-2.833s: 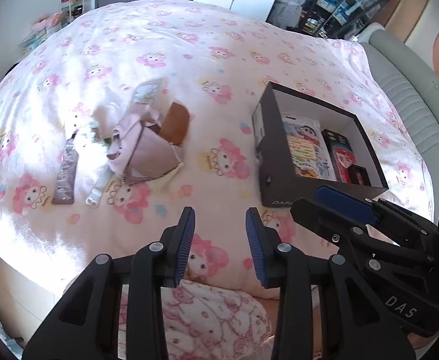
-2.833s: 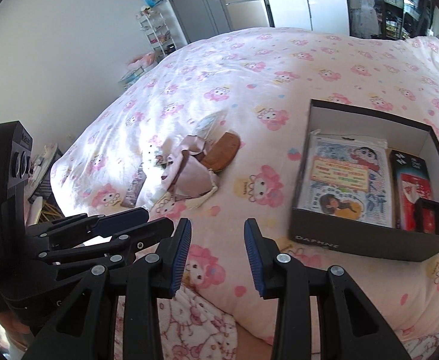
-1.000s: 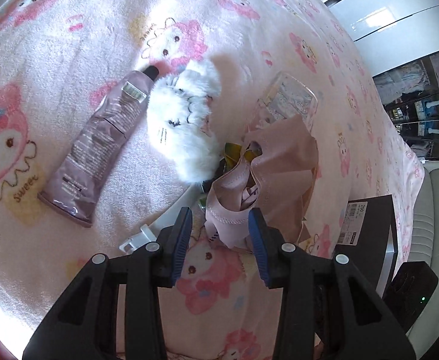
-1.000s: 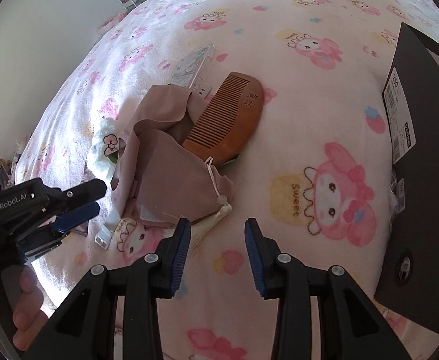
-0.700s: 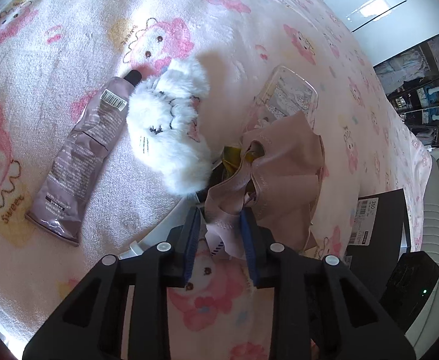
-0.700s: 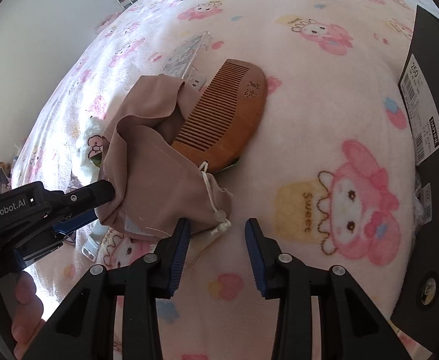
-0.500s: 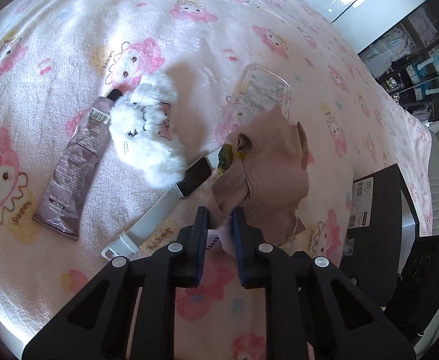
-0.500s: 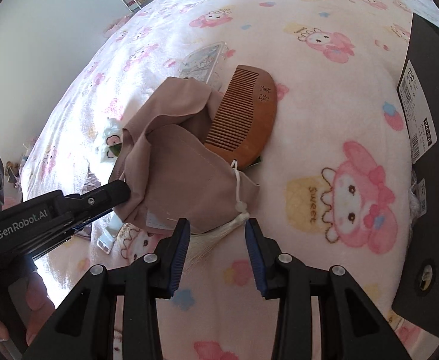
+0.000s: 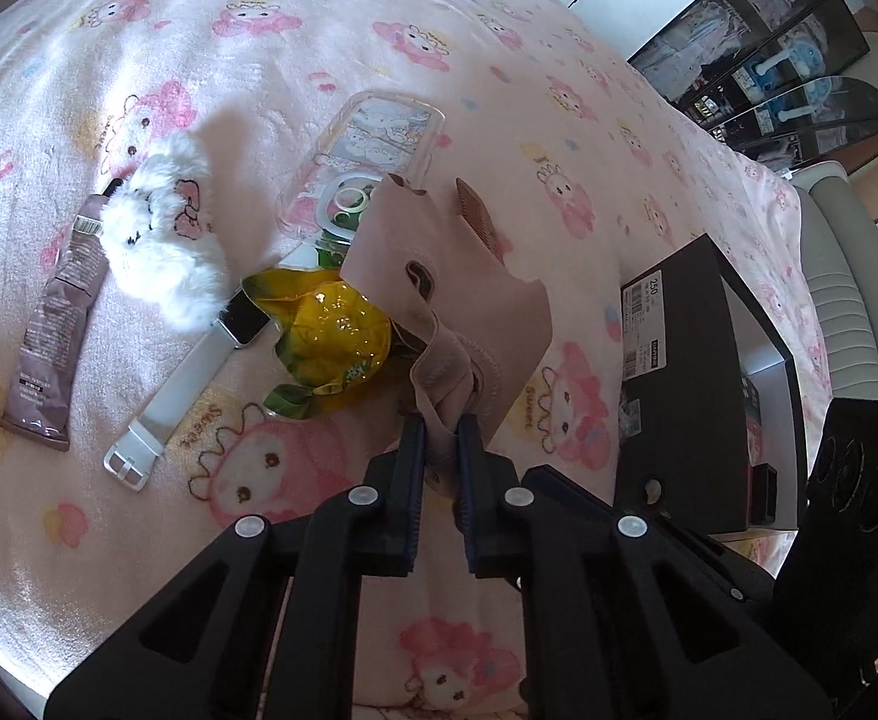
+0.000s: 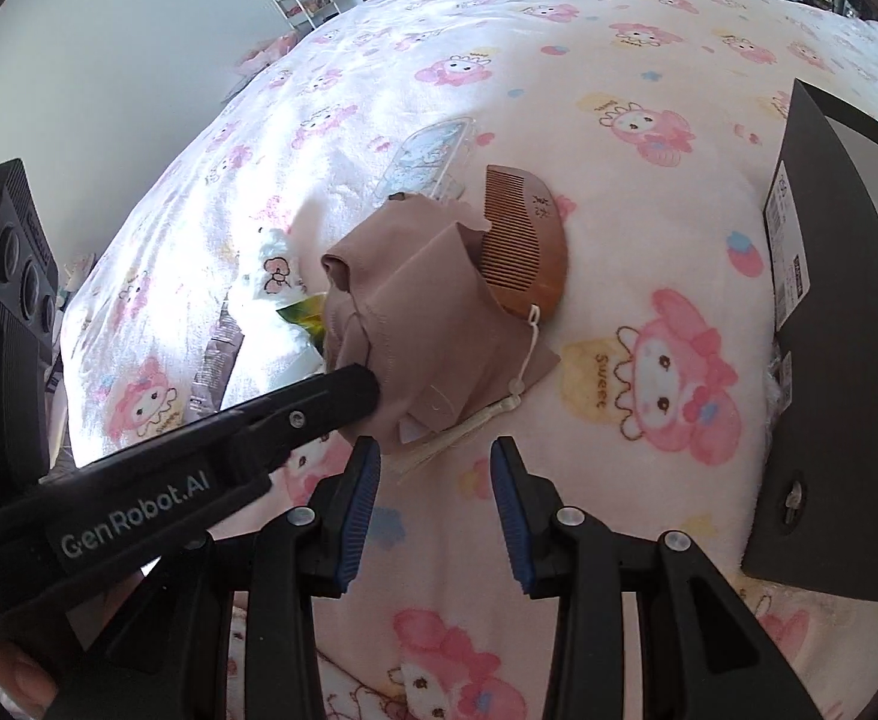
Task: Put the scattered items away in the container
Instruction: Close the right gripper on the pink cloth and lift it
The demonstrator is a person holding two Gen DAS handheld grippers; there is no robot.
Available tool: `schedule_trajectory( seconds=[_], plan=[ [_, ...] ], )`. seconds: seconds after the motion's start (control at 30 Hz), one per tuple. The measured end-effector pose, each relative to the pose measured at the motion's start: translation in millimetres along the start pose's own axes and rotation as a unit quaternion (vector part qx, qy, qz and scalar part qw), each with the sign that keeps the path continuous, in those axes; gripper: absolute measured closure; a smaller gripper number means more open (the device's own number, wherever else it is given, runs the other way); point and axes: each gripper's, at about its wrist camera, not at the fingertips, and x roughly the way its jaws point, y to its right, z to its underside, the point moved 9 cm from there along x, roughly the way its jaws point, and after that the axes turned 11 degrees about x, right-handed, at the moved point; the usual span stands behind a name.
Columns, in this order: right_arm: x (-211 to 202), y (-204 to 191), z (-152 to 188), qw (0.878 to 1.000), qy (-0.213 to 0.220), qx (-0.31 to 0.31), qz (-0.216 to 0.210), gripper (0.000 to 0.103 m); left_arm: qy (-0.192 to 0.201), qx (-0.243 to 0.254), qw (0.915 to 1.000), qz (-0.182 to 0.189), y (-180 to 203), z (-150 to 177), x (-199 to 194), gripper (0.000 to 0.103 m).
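Left gripper is clamped on a bunched fold of the pink drawstring pouch, jaws nearly closed with only cloth between them. Grip sits at the near edge, so the rest of the pouch hangs and drapes forward, far corner resting over the wooden comb

Right gripper is spread wide and holds nothing, hovering just short of the pouch's tassel cord. Looks parked to support or take the next item, but that's a guess

Black shoebox is the container, off to the right on the pink cartoon-print blanket, open side up with a white label on the near wall. Some items visible inside, too little shows to name them

Pouch is partly lifted off the pile, which exposes what it sat on:
- yellow crinkly snack packet, touching the pouch
- white-strap smartwatch, screen end tucked against the white fluffy plush
- mauve cream tube, beside the plush
- clear phone case with cartoon print, partly under the pouch

Judgement: early in the task, most clutter is outside the box. Single-edge pinch on soft cloth is fine for a short carry, but the cord could snag the comb and drag it along
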Motion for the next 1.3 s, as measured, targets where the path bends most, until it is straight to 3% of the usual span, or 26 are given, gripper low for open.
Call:
schedule_trajectory(
  seconds=[0.17,0.3,0.4,0.57,0.73,1.07,1.23,1.3],
  plan=[
    [16.6,-6.2,2.8,1.0,-0.006,-0.009,0.006,0.062,-0.017,-0.003,0.9997,0.016,0.1,0.4,11.7,0.087],
    [27.2,-5.2,-3.0,1.0,0.0,-0.015,0.018,0.062,-0.007,-0.003,1.0,0.005,-2.9,-3.0,10.2,0.083],
    [31.2,-7.7,-5.1,1.0,-0.003,-0.023,0.009,0.062,-0.002,-0.02,0.9997,0.016,-7.2,-3.2,7.8,0.082],
    [21.3,-10.9,-2.0,1.0,0.003,-0.023,-0.012,0.083,0.0,-0.025,0.9985,0.048,-1.8,-2.2,5.1,0.082],
    [-6.2,-12.9,1.8,0.999,0.036,-0.036,-0.01,0.091,0.001,0.004,0.996,0.089,21.6,0.8,2.7,0.082],
    [-58.0,38.7,28.7,0.997,0.057,0.052,-0.021,0.094,-0.056,0.084,0.975,0.198,91.2,34.3,6.0,0.082],
    [-77.8,77.7,44.6,0.994,0.065,0.082,0.026,0.095,-0.04,0.044,0.9799,0.191,78.4,30.1,0.0,0.082],
    [-80.7,85.6,46.6,0.994,0.062,0.089,0.03,0.095,-0.035,0.021,0.9844,0.171,65.8,26.5,1.0,0.082]
  ],
)
